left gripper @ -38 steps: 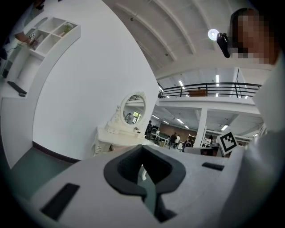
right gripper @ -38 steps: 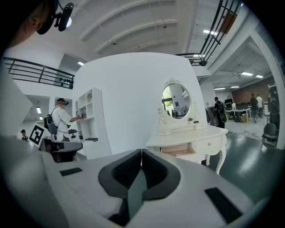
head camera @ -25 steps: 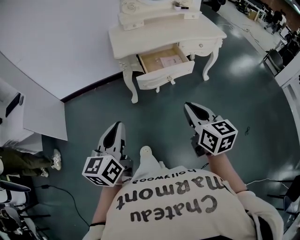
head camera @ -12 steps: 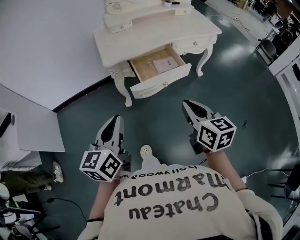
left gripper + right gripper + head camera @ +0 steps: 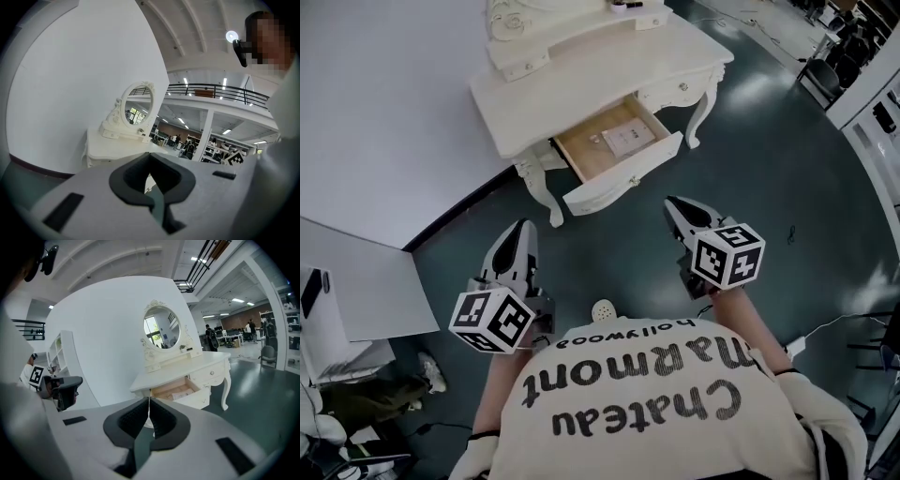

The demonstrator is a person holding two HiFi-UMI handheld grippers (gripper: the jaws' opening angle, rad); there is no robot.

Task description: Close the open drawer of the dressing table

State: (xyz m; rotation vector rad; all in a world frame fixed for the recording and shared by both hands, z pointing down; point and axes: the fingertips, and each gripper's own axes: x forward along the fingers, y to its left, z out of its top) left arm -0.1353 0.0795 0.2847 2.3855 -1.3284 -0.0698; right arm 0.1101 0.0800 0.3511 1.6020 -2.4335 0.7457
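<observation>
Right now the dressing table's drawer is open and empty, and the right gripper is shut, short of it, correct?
Not empty: the head view shows a sheet of paper lying in the drawer. The rest holds: drawer open, right gripper shut, short of it.

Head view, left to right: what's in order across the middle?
left gripper → drawer → right gripper
</observation>
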